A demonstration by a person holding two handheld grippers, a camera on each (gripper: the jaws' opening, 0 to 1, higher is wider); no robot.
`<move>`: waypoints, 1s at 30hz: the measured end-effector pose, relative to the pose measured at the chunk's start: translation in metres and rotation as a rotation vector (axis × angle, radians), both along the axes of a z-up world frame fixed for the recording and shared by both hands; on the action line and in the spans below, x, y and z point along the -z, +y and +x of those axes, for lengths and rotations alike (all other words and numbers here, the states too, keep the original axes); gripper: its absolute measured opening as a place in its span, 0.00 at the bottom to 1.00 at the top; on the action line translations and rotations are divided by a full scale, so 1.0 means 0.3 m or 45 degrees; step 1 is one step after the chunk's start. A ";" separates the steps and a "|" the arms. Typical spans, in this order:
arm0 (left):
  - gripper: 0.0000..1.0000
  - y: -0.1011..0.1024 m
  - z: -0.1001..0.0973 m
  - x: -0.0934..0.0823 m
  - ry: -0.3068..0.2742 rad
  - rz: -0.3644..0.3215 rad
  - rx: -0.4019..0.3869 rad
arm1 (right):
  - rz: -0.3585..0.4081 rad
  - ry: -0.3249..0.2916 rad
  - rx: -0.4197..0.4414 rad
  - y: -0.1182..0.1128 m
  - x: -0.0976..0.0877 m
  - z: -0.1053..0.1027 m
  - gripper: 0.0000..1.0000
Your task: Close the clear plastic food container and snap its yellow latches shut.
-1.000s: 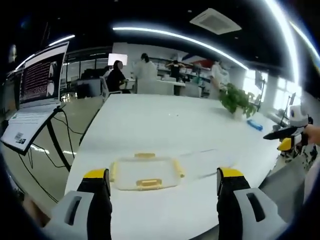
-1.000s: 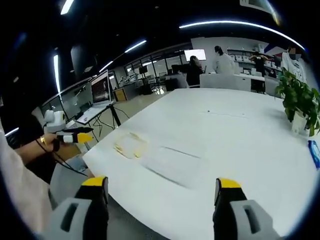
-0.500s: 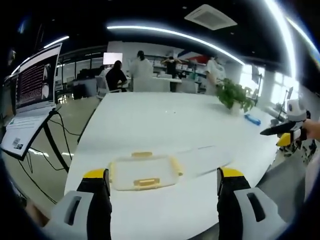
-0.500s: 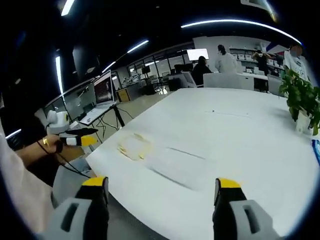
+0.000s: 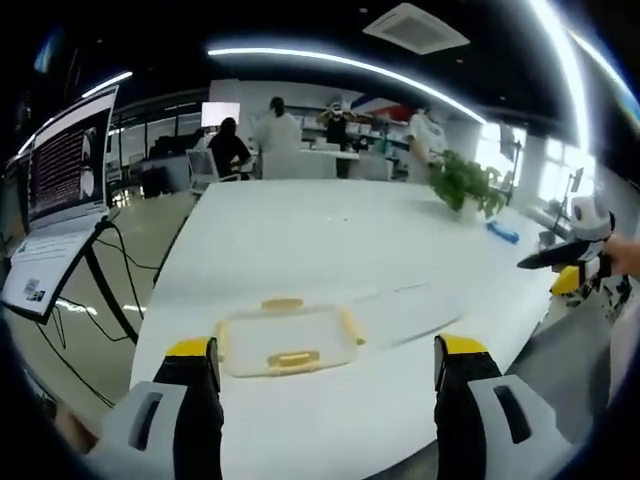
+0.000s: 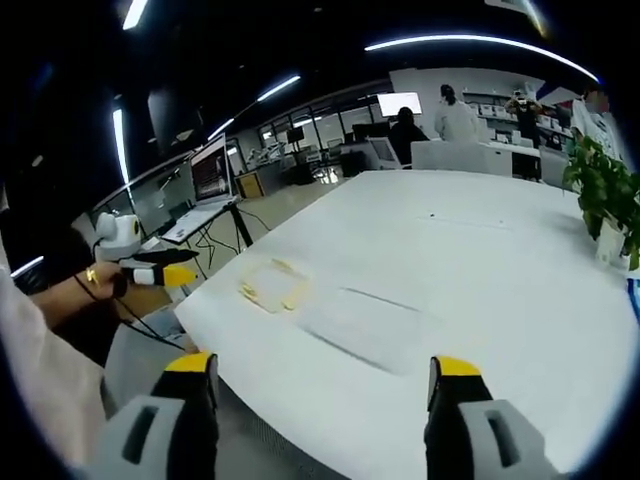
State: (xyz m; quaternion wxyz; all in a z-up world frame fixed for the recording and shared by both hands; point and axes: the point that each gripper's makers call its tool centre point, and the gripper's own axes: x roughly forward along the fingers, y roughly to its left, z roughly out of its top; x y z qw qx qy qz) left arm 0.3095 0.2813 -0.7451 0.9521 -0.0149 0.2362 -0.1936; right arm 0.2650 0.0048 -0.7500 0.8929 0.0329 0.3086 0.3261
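My left claw (image 5: 325,362): gaping, empty | right claw (image 6: 325,380): gaping, empty | container (image 5: 287,338): lower centre, on tabletop (image 5: 300,240)

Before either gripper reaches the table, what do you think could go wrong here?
The container sits close to the table's near edge, so a downward push might slide it off. The clear lid is hard to see against the white top and may be missed. Both the left gripper and right gripper are open and well short.

Both views face table (image 5: 300,240), opp. corners.
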 end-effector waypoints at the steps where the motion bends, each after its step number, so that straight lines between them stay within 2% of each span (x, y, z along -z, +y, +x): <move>1: 0.87 0.000 0.000 0.000 0.001 0.000 0.000 | -0.001 0.002 -0.005 0.002 0.001 -0.002 0.87; 5: 0.88 -0.019 0.003 -0.028 -0.033 -0.048 0.018 | -0.001 0.010 -0.024 0.010 0.000 -0.008 0.86; 9: 0.88 -0.025 0.006 -0.029 -0.037 -0.026 0.042 | 0.002 0.010 -0.048 0.020 -0.003 -0.013 0.86; 14: 0.88 -0.030 0.002 -0.005 -0.017 0.018 0.076 | -0.008 0.021 -0.059 0.026 0.004 -0.017 0.86; 19: 0.88 -0.026 -0.014 0.053 0.038 0.084 0.103 | -0.021 0.031 -0.074 0.038 0.012 -0.019 0.85; 25: 0.89 -0.020 -0.016 0.074 0.056 0.099 0.141 | -0.059 0.032 -0.130 0.071 0.013 -0.013 0.85; 28: 0.89 -0.009 -0.005 0.075 0.058 0.121 0.163 | -0.089 -0.007 -0.161 0.088 -0.003 -0.002 0.85; 30: 0.89 -0.005 0.005 0.071 0.060 0.105 0.175 | -0.101 -0.015 -0.189 0.106 -0.005 0.006 0.85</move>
